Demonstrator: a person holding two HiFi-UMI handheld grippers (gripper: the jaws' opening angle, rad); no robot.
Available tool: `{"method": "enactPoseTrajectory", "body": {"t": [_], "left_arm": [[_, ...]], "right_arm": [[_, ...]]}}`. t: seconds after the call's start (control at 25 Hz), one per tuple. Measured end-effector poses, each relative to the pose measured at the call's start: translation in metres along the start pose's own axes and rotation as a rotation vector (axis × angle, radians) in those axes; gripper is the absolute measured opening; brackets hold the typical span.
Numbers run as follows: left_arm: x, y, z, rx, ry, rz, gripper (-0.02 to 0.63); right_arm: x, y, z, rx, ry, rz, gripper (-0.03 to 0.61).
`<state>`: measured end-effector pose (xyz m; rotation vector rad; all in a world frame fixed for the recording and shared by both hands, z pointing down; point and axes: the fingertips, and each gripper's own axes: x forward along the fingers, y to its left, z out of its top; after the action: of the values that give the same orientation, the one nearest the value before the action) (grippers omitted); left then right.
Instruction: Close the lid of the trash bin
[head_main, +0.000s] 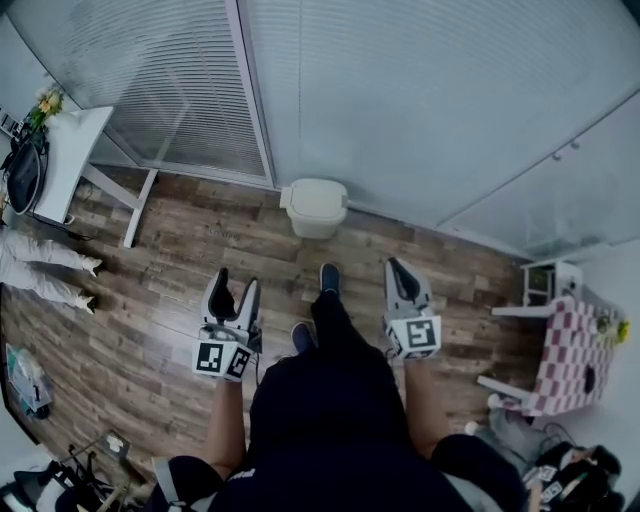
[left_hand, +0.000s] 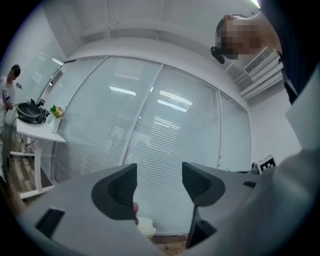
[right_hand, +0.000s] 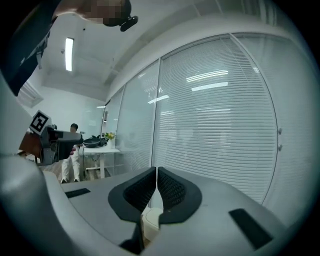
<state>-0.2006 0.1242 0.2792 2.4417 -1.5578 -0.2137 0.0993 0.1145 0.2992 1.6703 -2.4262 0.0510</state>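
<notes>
Cream trash bin (head_main: 315, 207), straight ahead, between the 2 tongs.
Left tongs (head_main: 232, 292) parted, right tongs (head_main: 402, 275) pressed together, empty; both well short, neither clearly nearer.

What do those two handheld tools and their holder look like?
Both the left gripper and right gripper are grey-white shells with two dark ribbed jaws and a white cube printed with black square markers. The person wears dark clothes and shoes.
</notes>
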Motion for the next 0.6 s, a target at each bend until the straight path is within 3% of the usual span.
{"method": "enactPoseTrajectory", "body": {"t": [0.28,0.48,0.6], "left_arm": [[-0.003,-0.005,0.013,0.051,-0.019,-0.001,0.264],[-0.002,-0.011,0.013,-0.045,-0.025,0.013,0.262],[0.004,-0.020,0.018,-0.019,-0.025,0.033,0.262]], "right_arm": [[-0.010,0.004,0.010,-0.043,-0.036,0.014,0.012],[-0.007,-0.003,0.004,-0.050,-0.007,0.020,0.012],[-0.003,-0.008,0.009,-0.050,-0.009,0.046,0.014]]}}
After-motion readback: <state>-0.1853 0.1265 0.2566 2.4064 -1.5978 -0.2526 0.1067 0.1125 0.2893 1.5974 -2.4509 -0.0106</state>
